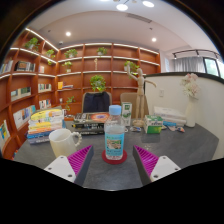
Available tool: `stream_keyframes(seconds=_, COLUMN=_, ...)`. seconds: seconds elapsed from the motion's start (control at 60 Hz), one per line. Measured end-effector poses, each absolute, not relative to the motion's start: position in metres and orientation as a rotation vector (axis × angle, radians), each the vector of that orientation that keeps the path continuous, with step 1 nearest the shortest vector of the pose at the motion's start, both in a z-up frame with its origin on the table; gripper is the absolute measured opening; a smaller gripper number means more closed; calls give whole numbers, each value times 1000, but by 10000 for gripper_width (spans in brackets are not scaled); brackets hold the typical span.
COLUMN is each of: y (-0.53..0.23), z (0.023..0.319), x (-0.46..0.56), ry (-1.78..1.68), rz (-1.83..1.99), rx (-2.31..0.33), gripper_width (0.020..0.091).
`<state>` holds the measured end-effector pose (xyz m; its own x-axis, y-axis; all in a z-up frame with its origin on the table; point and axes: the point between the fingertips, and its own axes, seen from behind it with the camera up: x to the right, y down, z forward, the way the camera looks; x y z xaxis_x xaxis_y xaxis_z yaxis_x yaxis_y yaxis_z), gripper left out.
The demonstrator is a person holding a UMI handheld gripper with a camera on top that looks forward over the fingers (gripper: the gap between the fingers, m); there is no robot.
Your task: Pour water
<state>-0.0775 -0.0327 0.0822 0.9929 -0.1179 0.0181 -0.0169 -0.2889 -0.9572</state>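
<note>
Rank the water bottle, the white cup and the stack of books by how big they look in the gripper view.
1. Stack of books, widest.
2. Water bottle, tallest, though it stands closest, just ahead of the open gripper.
3. White cup.
Books versus bottle is unsure, since the books sit farther away.

Bare grey tabletop between the spread fingers; clear plastic water bottle blocks straight ahead (white ceramic mug flanks left).
</note>
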Motion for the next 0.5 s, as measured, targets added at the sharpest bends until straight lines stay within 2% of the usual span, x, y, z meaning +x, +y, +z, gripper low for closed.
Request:
stream_keyframes(seconds=0.233, y=-83, z=128, x=-87, ry=87, rz=-73, rx=-1775, gripper_width=803)
stream_keyframes(seconds=0.5, y=-105, z=152, x=-109, ry=26, rz=-18, rx=-1730, gripper_width=803)
